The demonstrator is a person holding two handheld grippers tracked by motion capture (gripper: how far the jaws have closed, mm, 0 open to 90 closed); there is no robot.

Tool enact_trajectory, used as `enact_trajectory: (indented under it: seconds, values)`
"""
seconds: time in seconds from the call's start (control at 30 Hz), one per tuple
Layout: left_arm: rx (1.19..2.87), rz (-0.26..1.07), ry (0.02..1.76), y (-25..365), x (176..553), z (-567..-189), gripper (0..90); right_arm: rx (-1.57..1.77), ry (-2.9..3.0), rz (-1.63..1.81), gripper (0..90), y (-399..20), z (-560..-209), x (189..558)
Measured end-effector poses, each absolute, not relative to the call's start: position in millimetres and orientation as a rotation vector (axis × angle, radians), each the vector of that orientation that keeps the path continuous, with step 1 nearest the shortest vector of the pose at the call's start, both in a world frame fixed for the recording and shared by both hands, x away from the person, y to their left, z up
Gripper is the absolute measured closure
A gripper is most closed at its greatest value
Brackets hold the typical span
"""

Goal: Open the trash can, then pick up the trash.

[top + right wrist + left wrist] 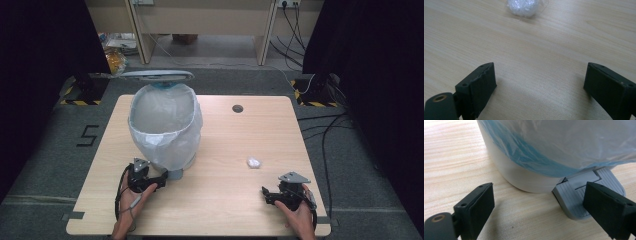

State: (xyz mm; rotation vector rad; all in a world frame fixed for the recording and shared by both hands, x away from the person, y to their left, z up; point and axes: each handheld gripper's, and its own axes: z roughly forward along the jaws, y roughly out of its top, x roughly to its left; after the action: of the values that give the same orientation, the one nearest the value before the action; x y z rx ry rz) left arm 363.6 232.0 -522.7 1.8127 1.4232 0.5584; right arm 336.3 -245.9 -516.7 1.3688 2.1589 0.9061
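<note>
The crumpled wad (pixel 254 163) lies ahead-left of the right gripper (pixel 267 192), jaws spread, empty. The left gripper (pixel 161 179), also spread, rests at the bin pedal (pixel 584 195).

**Two black hand-held grippers, bare forearms**

The left gripper (pixel 164 178) and the right gripper (pixel 263 191) are black, blocky tools, each topped by a grey three-cornered plate. A black cable loops back from each. Seen close up, the jaws are thick matte-black slabs with small screw holes, and a brass-ringed hole sits at the lower left corner. No sleeves show on the forearms.
</note>
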Motion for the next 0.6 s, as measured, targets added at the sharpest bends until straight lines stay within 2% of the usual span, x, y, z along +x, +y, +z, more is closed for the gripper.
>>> enact_trajectory:
  seconds: [0.13,0.6]
  values:
    - [1.796,0.497,1.441,235.9,366.6,-523.7,9.2,1.37,2.158,0.906,10.6,-245.8,-516.7,336.2]
    - [1.806,0.485,1.435,237.4,367.8,-523.8,8.5,1.368,2.158,0.906,10.6,-245.8,-516.8,336.1]
